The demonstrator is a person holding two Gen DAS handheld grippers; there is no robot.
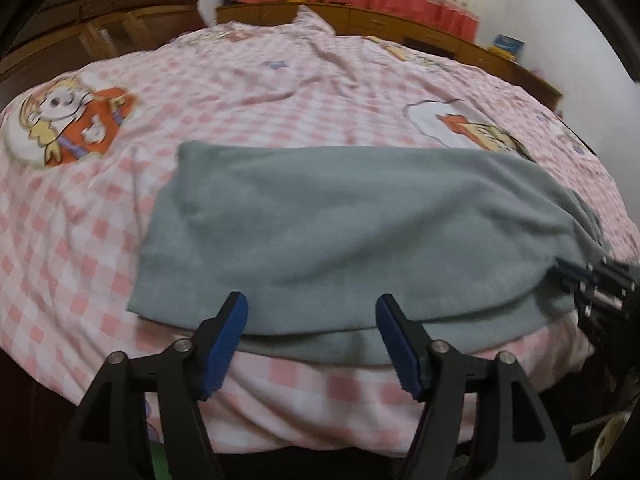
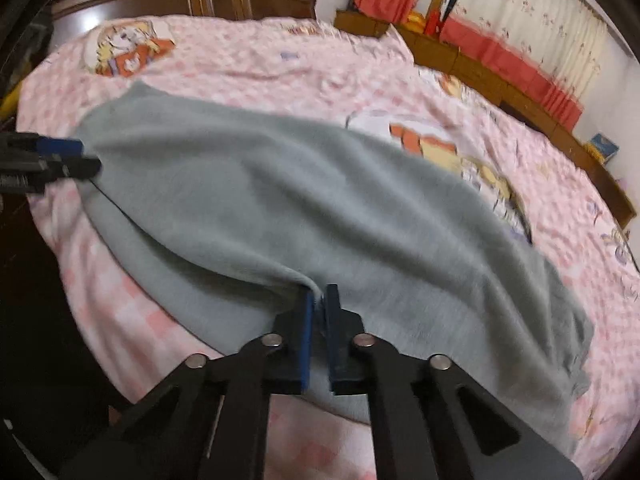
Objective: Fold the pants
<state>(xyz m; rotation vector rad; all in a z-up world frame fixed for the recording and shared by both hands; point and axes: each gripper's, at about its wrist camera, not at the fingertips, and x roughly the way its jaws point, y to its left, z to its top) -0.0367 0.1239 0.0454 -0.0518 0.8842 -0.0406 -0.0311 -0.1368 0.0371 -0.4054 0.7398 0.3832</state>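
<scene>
Grey pants (image 2: 304, 200) pinched by right gripper (image 2: 319, 296) on bed (image 1: 280, 80).

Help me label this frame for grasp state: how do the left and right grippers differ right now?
The left gripper has its jaws spread wide, empty, at the near edge of the grey pants; the right gripper has its jaws nearly together, pinching a raised ridge of that fabric. The left sits at the pants' left part, the right further along their near edge. Both have black arms with blue pads and work over the pink checked bedsheet.
</scene>
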